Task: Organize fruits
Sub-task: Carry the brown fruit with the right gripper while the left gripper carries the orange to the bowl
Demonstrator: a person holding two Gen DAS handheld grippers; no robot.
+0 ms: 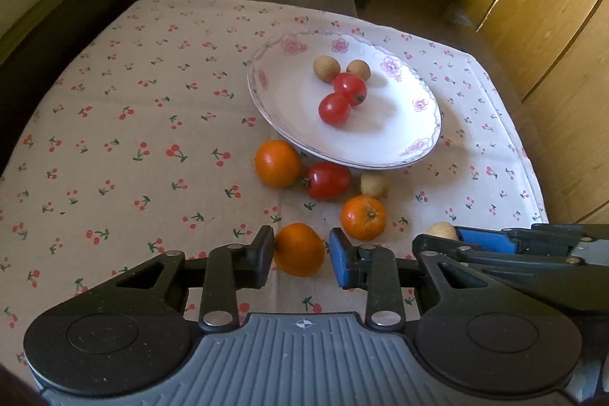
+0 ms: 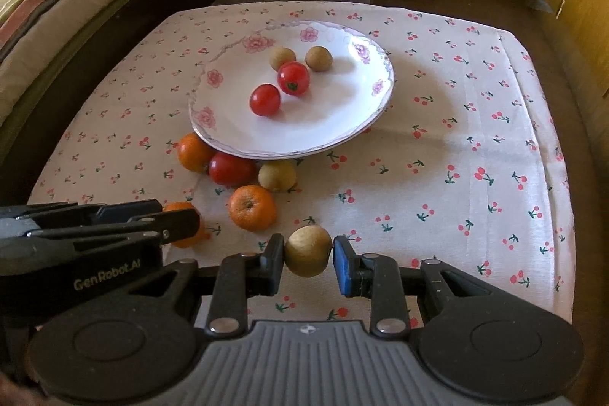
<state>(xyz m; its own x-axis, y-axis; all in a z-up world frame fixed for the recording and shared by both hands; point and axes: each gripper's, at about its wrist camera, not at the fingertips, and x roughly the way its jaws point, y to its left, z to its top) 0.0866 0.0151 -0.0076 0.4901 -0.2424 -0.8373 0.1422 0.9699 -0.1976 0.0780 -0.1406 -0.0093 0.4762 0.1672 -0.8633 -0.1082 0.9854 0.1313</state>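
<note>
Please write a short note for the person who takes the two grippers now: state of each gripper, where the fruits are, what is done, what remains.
Left gripper: shut on an orange.
Right gripper: shut on a brown fruit.
Done: two tomatoes and two brown fruits lie in the plate.
Left on the cloth: two oranges, one tomato, one brown fruit, all near the plate's front edge.

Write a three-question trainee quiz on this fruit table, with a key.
1. How many fruits lie on the plate?
2. True or false: the right tool grips a tomato.
3. What sits between the left tool's fingers: A orange fruit, B tomato, C brown fruit?

Key: 1. Four: two tomatoes and two brown fruits. 2. False; it grips a brown fruit. 3. A, the orange fruit.
</note>
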